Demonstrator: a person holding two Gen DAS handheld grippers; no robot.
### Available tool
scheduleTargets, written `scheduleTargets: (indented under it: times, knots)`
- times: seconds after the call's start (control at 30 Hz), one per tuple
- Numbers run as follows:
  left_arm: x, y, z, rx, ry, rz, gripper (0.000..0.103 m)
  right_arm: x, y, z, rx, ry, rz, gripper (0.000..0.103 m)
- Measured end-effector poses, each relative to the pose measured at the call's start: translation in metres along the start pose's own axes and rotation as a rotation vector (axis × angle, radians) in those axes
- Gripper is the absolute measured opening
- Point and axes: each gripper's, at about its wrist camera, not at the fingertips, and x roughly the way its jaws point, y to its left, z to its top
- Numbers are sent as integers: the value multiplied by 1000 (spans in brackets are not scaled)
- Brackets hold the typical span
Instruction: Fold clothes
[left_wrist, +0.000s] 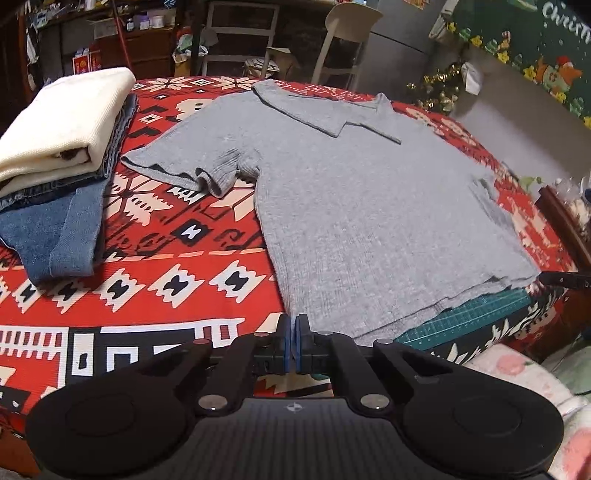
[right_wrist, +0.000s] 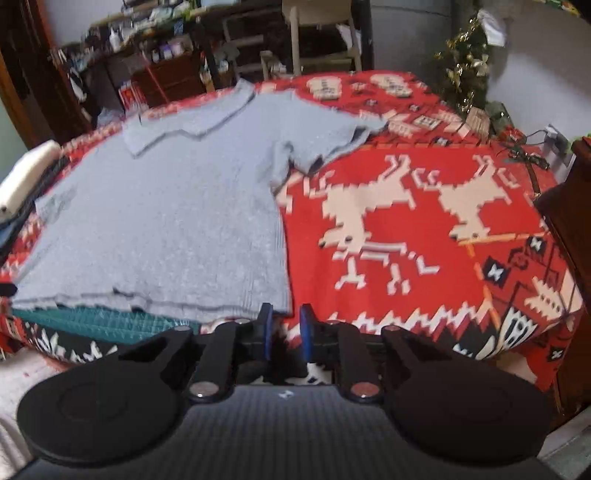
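Note:
A grey short-sleeved polo shirt (left_wrist: 362, 206) lies spread flat on the red patterned tablecloth (left_wrist: 166, 266), collar at the far side, hem toward me. My left gripper (left_wrist: 295, 332) is shut at the shirt's near left hem corner; I cannot tell whether cloth is between the pads. In the right wrist view the shirt (right_wrist: 166, 221) fills the left half. My right gripper (right_wrist: 286, 323) is open, just off the shirt's near right hem corner, holding nothing.
A folded stack of a cream garment (left_wrist: 62, 122) on blue jeans (left_wrist: 55, 236) sits at the left of the table. A green cutting mat (left_wrist: 472, 317) shows under the hem. Chairs, shelves and a small Christmas tree (right_wrist: 465, 62) stand beyond the table.

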Motion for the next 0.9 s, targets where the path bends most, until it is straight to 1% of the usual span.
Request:
scheduleTargets:
  times: [0.03, 0.13, 0.23, 0.27, 0.3, 0.33, 0.4, 0.5, 0.57, 0.63, 0.7, 0.83, 0.9]
  knots:
    - [0, 1, 1, -13, -4, -12, 6, 0, 0, 4, 4, -18, 2, 17]
    - [0, 2, 2, -32, -12, -25, 7, 4, 1, 17, 5, -56, 4, 18]
    - [0, -1, 4, -26, -12, -20, 7, 23, 4, 26, 1, -52, 10, 18]
    - [0, -2, 5, -23, -12, -19, 7, 29, 6, 28, 2, -48, 15, 16]
    - [-1, -3, 5, -20, -13, -19, 7, 33, 7, 28, -4, -42, 13, 8]
    - [-1, -4, 5, -17, -11, -17, 7, 35, 11, 26, -27, -31, -4, 2]
    - [-4, -4, 5, -15, -14, -10, 7, 37, 16, 20, -68, -12, -34, 2]
    - [-10, -1, 7, -30, -25, -14, 7, 26, 16, 13, -79, 3, -55, 2]
    - [-12, 1, 11, -40, -37, -22, 7, 18, 13, 14, -67, -22, -53, 2]
    - [-12, -1, 16, -34, -49, -27, 7, 13, 11, 22, -47, -63, -24, 2]
    - [-12, -4, 22, -26, -60, -29, 7, 16, 14, 34, -42, -85, 2, 2]
    - [-11, -14, 27, 7, -64, -43, 7, 39, 30, 58, -97, -115, 24, 2]
    - [-10, -17, 26, 18, -61, -51, 10, 54, 32, 67, -82, -118, 30, 2]
